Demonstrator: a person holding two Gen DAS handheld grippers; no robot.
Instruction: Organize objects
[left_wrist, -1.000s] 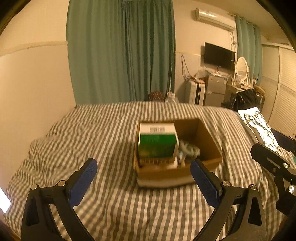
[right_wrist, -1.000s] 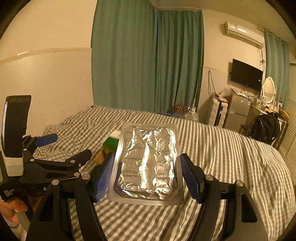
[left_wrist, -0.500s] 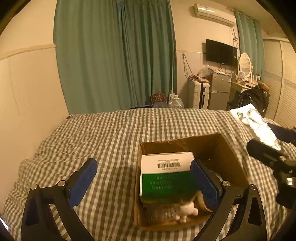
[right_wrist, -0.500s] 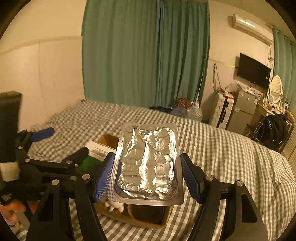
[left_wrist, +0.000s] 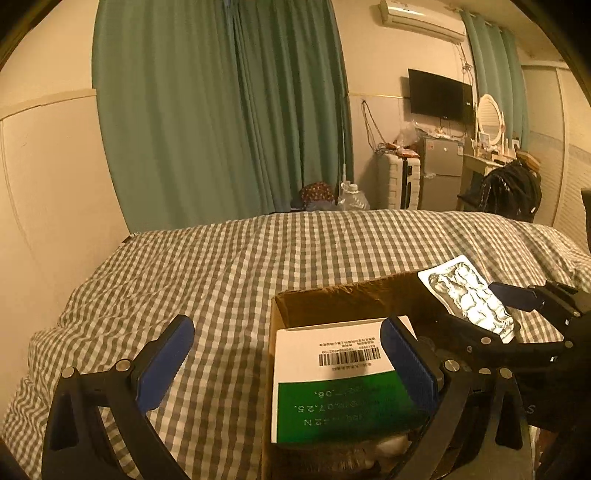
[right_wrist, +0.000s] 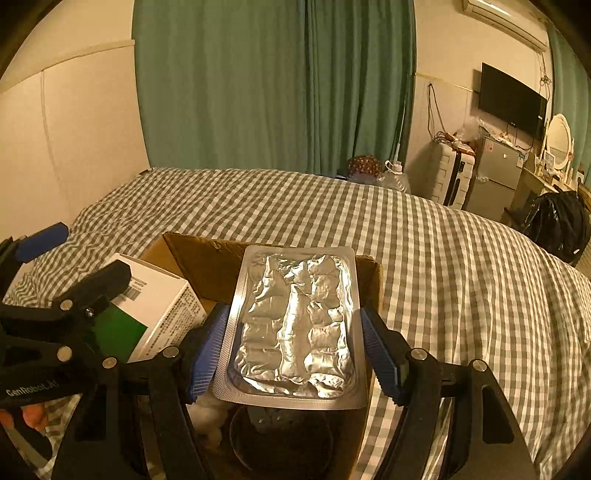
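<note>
My right gripper (right_wrist: 293, 354) has its blue fingers (right_wrist: 207, 354) closed on the two long edges of a silver foil blister pack (right_wrist: 295, 321), which lies flat between them, foil side up, over the open cardboard box (right_wrist: 207, 258). From the left wrist view the same pack (left_wrist: 467, 297) hangs above the box's right side, its far end past the rim (left_wrist: 347, 290). My left gripper (left_wrist: 286, 363) is spread wide and has hold of nothing; its right finger (left_wrist: 408, 367) sits in front of the green and white carton (left_wrist: 332, 384), whether touching it I cannot tell, and its left finger (left_wrist: 164, 363) stands over the checked bedcover (left_wrist: 221, 266) outside the box. The carton stands in the box's left part, barcode face up. Below the pack, in the box's near end, I make out a dark round thing (right_wrist: 280, 439) and something white (right_wrist: 212, 413), both too dim to name. The box rests on the bed.
</note>
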